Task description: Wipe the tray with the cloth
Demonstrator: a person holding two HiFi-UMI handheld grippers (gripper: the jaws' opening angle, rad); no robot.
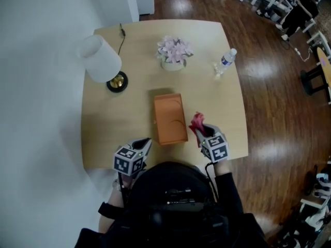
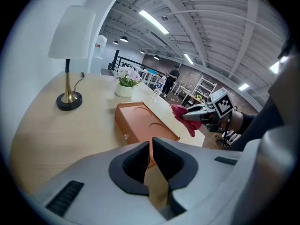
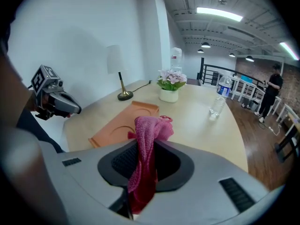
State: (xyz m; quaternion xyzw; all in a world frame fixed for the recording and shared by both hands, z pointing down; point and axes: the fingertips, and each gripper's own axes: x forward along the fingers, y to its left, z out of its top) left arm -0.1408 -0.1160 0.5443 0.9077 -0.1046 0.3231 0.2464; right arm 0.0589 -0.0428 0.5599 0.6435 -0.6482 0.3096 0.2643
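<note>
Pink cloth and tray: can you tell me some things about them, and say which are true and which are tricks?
The right tongs grip the pink cloth. True.
The orange tray lies flat on the table. True.
The cloth is rubbing the tray. False: it is held up in the air beside the tray, not touching it.
The left tongs hold a spoon. False: they are shut on nothing.

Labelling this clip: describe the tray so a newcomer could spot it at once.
On the light wooden table, look at the middle, nearer the person than the white pot of pale flowers. The flat orange rectangular tray lies there, the only orange thing on it.
</note>
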